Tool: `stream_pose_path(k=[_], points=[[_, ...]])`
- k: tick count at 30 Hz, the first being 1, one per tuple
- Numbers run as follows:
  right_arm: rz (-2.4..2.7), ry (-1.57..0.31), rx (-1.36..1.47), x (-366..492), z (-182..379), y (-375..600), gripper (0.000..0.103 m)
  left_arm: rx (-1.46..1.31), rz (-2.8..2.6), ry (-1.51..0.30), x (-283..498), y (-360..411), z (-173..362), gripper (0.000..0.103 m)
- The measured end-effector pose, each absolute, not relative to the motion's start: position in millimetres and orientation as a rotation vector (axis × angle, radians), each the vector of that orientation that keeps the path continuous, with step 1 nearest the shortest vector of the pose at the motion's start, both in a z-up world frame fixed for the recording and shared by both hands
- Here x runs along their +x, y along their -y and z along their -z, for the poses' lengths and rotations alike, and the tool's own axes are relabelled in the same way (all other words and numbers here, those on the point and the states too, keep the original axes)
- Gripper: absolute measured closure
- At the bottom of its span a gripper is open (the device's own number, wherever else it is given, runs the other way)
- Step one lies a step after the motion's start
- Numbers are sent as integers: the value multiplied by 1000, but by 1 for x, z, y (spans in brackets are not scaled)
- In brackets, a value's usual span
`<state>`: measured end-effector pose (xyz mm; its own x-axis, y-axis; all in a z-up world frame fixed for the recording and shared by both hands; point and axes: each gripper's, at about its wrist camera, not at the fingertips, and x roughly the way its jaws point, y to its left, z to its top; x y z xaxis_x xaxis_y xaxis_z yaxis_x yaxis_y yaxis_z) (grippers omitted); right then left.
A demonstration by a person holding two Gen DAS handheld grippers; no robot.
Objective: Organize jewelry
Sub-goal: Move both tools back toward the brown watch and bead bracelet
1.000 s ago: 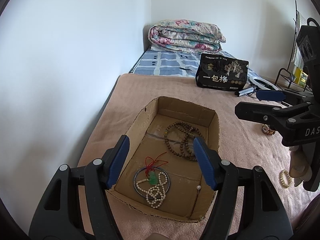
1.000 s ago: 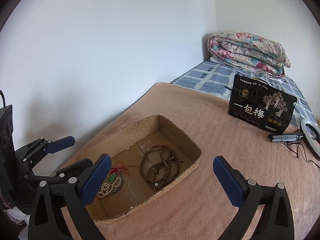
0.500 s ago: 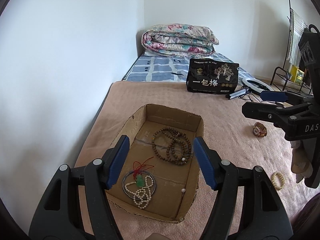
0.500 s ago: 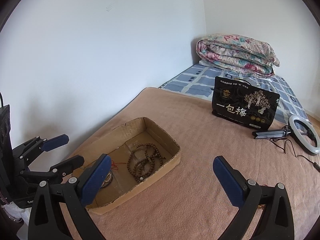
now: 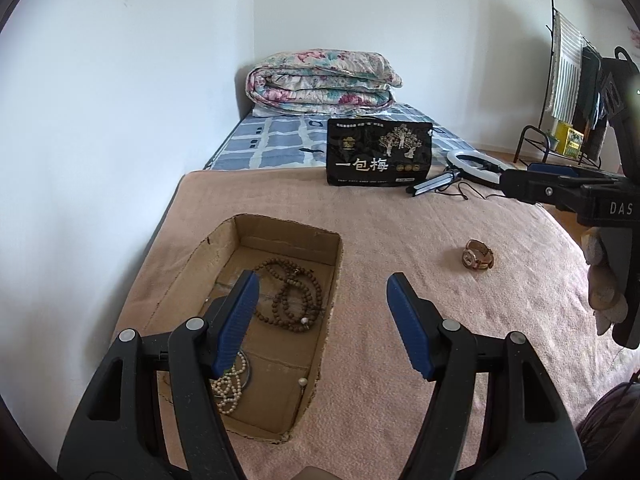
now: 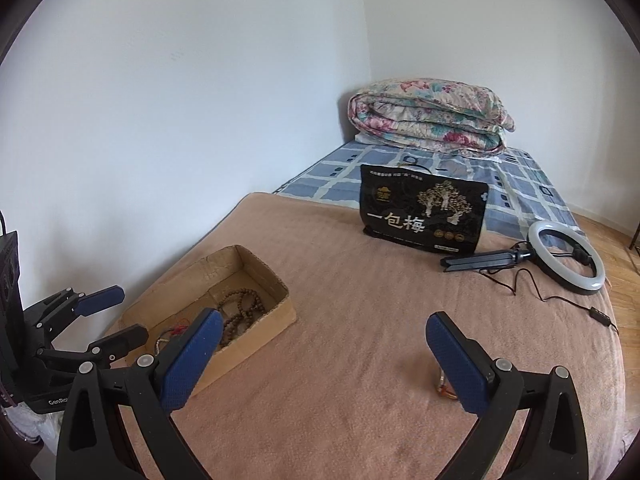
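Note:
A shallow cardboard box [image 5: 336,264] [image 6: 280,312] lies on the pink blanket at the left. In it are a brown bead necklace [image 5: 294,300] [image 6: 240,312], a white bead string [image 5: 228,388] and a single pearl [image 5: 303,381]. A brown-strap watch [image 5: 478,259] lies on the blanket right of the box; part of it shows behind my right fingertip [image 6: 444,388]. My left gripper [image 5: 320,320] is open and empty over the box's right wall. My right gripper [image 6: 320,344] is open and empty above the blanket, also seen at the right [image 5: 560,188].
A black snack bag [image 5: 378,152] [image 6: 424,210] stands at the blanket's far edge. A ring light on a folded stand [image 5: 472,166] [image 6: 566,260] with a cable lies beside it. A folded floral quilt [image 5: 320,82] [image 6: 428,120] sits by the wall. A rack [image 5: 568,80] stands at far right.
Both grippers have swung to the right. The box now sits further left in both views, and the watch has come closer to the middle. Both stay open and empty.

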<state>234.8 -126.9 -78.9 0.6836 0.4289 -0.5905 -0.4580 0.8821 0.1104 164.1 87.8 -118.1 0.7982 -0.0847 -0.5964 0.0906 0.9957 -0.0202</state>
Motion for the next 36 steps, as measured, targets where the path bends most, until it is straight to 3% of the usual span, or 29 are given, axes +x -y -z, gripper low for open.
stream_pose_path(k=[9,20,30,36], points=[[-369,-653,-11,236,81,206,0,51,183,-656,170,-42,123,35],[-293,-775,-18,222,127,287,1,37,260,-688,197,3,134,35],[-426,-892,-110,193,178,284,15,13,335,-749,228,55,156,35],[-498,-949,-108,178,206,271,17,-16,354,-800,253,81,172,35]])
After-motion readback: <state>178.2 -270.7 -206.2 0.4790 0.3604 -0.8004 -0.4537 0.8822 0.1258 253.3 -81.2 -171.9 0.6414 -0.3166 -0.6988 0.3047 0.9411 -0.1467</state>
